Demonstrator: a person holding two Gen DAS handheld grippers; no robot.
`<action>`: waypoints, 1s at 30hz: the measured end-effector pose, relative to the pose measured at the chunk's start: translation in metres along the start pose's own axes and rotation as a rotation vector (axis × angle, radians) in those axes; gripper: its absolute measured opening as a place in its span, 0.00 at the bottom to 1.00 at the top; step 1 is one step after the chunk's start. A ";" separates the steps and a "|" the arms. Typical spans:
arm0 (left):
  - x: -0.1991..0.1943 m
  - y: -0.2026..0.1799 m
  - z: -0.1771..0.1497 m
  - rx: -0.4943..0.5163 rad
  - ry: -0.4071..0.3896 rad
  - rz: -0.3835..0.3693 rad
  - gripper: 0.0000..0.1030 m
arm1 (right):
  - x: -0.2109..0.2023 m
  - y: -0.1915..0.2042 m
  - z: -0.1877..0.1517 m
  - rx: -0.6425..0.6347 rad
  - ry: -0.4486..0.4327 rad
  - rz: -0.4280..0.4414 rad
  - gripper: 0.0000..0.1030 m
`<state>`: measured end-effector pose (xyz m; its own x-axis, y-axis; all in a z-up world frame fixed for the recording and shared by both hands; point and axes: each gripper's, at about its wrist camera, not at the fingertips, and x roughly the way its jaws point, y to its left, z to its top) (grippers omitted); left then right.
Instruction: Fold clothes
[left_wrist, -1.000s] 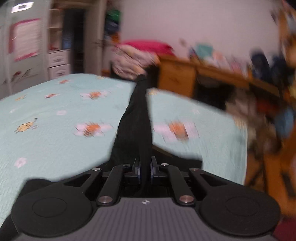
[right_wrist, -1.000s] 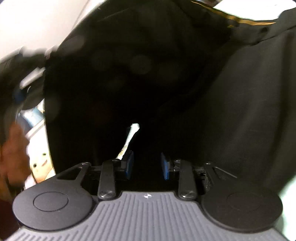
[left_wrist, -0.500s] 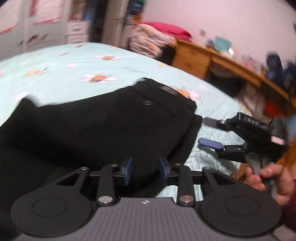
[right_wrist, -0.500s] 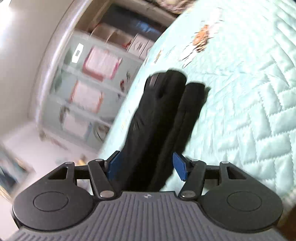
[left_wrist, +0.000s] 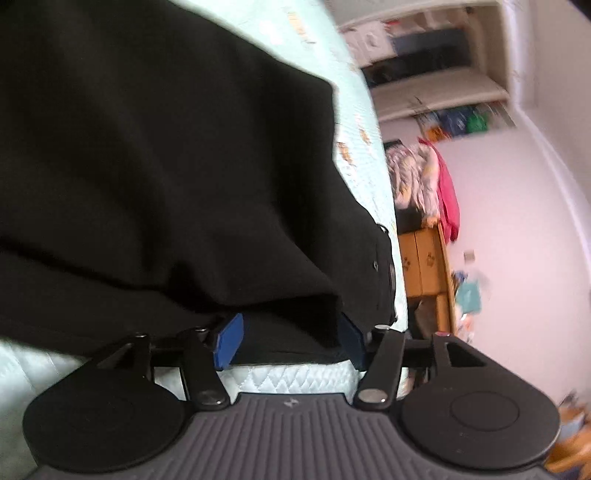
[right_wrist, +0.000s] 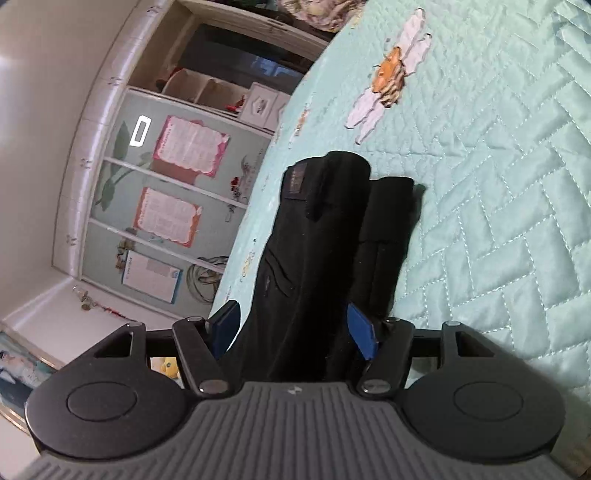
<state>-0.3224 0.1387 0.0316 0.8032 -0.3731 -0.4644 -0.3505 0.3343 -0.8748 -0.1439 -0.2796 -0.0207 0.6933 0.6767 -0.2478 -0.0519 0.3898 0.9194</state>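
Your left gripper (left_wrist: 288, 338) is opening, its blue pads straddling a folded edge of the black trousers (left_wrist: 155, 155) without pressing on it. Your right gripper (right_wrist: 295, 332) stands released, with the trousers' other end running between its spread pads. The trousers lie folded on the pale green quilted bed (right_wrist: 498, 184). Beyond the bed stand a wooden dresser (left_wrist: 424, 266) and cupboard doors (right_wrist: 155, 206).

- A home bedroom: a bed under a quilted mint bedspread (right_wrist: 498, 192) with sewn flowers.
- Wooden dresser (left_wrist: 424, 262) against the wall, clothes heaped on it.
- Cupboard doors (right_wrist: 159, 206) carrying pink-edged posters.
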 end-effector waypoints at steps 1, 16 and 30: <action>0.001 0.001 0.002 -0.024 -0.004 -0.005 0.59 | 0.000 0.000 0.001 0.010 -0.003 0.001 0.63; -0.031 0.017 0.005 -0.165 -0.155 0.105 0.59 | 0.020 0.007 0.016 0.045 -0.069 -0.045 0.68; -0.029 0.015 0.016 -0.073 -0.098 0.122 0.11 | 0.044 0.004 0.031 0.112 -0.142 -0.062 0.67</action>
<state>-0.3433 0.1682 0.0345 0.7944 -0.2463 -0.5552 -0.4795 0.3068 -0.8222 -0.0913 -0.2671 -0.0185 0.7876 0.5557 -0.2663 0.0687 0.3504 0.9341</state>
